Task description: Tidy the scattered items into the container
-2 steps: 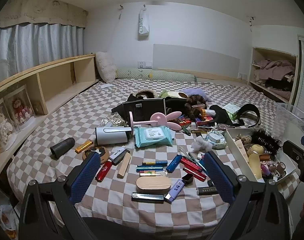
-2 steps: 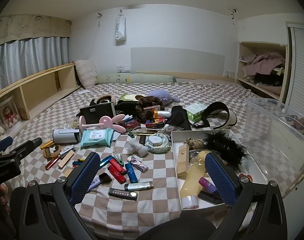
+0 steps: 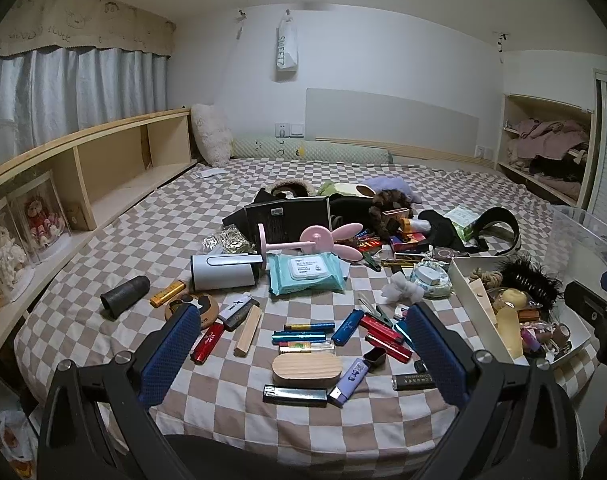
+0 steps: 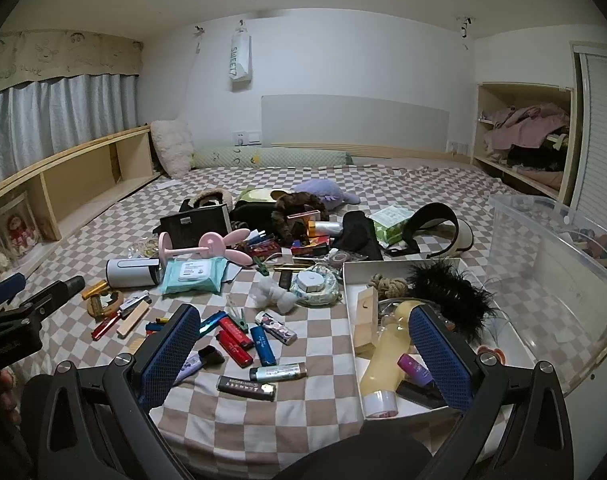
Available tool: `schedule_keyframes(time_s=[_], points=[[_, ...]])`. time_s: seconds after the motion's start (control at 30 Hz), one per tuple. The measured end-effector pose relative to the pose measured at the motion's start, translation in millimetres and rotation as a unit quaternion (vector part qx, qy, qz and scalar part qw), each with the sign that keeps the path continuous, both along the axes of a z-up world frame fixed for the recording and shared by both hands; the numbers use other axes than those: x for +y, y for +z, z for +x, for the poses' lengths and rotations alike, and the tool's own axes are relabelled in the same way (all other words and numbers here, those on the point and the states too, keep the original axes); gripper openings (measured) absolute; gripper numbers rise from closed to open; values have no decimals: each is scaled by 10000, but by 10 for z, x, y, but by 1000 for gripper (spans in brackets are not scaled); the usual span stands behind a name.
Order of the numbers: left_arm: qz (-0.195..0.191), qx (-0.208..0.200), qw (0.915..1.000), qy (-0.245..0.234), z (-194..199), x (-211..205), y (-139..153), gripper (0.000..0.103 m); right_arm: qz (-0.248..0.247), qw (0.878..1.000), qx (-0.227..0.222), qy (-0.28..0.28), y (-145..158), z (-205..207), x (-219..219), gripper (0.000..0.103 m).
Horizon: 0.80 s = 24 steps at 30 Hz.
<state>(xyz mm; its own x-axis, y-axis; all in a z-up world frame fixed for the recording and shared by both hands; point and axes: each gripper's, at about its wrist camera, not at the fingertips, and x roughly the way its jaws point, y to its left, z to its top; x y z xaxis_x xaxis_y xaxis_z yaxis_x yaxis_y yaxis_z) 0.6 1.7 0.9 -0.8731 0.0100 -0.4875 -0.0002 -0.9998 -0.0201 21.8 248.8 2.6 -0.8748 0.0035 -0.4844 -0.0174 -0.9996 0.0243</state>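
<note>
Lying beneath left tongs (image 3: 303,344) (perhaps): wooden block (image 3: 306,367).

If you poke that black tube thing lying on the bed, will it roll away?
Probably a little: the black tube is round and lies on its side. One end looks wider, so it may curve. The soft bedspread should slow it.

**Colours on the checked bed**

The bedspread (image 3: 231,376) is a brown-and-white check. At its twelve o'clock lies a pale green bolster (image 3: 311,151). The wipes pack (image 3: 307,273) is teal, the fan (image 3: 315,238) pink, the box (image 4: 351,280) white. The gripper pads (image 3: 171,354) are blue on black arms. The curtains (image 3: 75,92) are grey-blue under a beige valance (image 3: 83,24).
</note>
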Motion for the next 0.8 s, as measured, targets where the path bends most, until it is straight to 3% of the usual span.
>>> schedule_keyframes(time_s=[0.8], points=[[82, -102, 9999, -51, -34, 2, 0, 103, 41, 10000, -52, 18, -38, -18, -1, 103]])
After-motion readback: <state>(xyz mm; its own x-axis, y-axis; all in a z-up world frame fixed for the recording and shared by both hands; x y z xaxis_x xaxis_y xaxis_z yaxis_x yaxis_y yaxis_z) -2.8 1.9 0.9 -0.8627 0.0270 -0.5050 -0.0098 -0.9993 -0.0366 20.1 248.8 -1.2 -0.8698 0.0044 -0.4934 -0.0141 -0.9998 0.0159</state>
